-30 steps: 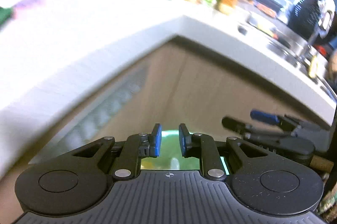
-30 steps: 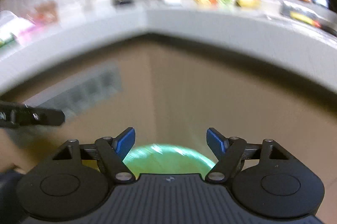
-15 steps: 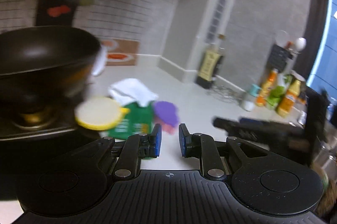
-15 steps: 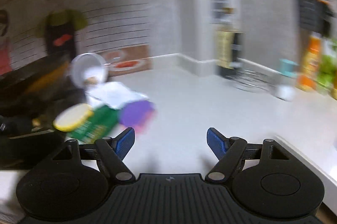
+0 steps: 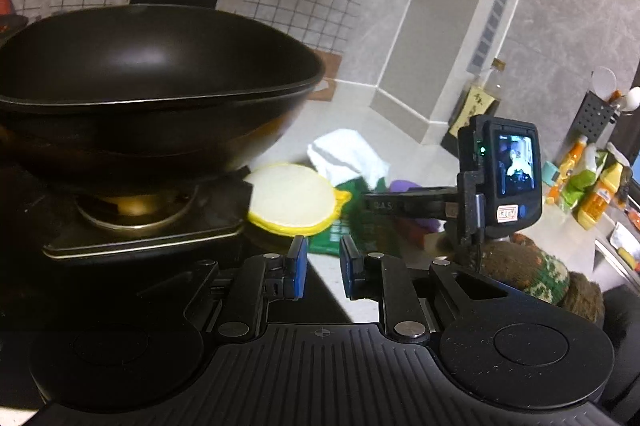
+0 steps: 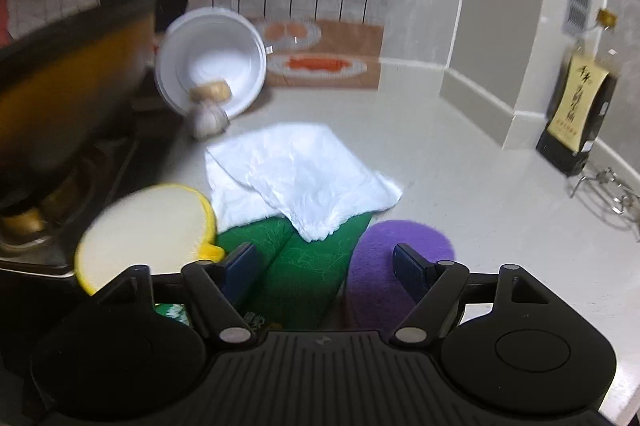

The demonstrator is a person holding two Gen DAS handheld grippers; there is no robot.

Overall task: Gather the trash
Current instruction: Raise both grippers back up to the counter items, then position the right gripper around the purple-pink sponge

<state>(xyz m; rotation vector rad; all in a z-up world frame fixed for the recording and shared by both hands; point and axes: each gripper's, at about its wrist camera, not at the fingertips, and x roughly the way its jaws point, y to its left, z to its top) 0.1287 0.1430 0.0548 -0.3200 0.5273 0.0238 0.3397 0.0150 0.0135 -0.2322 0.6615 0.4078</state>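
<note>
A crumpled white tissue (image 6: 300, 177) is lying on a pale kitchen counter (image 6: 460, 161), draped over the far end of a green packet (image 6: 296, 266), with a purple disc (image 6: 400, 250) just beside the packet on the right and a round yellow-rimmed lid (image 6: 144, 226) on its left, overhanging the edge of the stove (image 5: 140, 238). The right gripper (image 6: 326, 266) is hovering low over this pile, its blue fingers (image 6: 240, 266) closing from a wide spread with the packet and the disc's edge showing between them, nothing yet pinched. The left gripper (image 5: 323, 268) is sitting back from the pile, its blue pads a narrow gap apart and empty, counter and stove edge showing through the gap. Seen from the left wrist, the right gripper's body with its small lit screen (image 5: 516, 169) is reaching in from the right above the trash, gripped by a hand in a knitted glove (image 5: 528, 266). A black wok (image 5: 152, 85) is filling the left of both views, resting on the burner. Behind the tissue, a white bowl (image 6: 212, 61) is tilting on its side against the stove, a garlic bulb (image 6: 208, 119) at its rim. A dark bottle with a gold label (image 6: 576, 113) is standing by the wall corner, and orange and green bottles (image 5: 592, 185) are clustering far right
</note>
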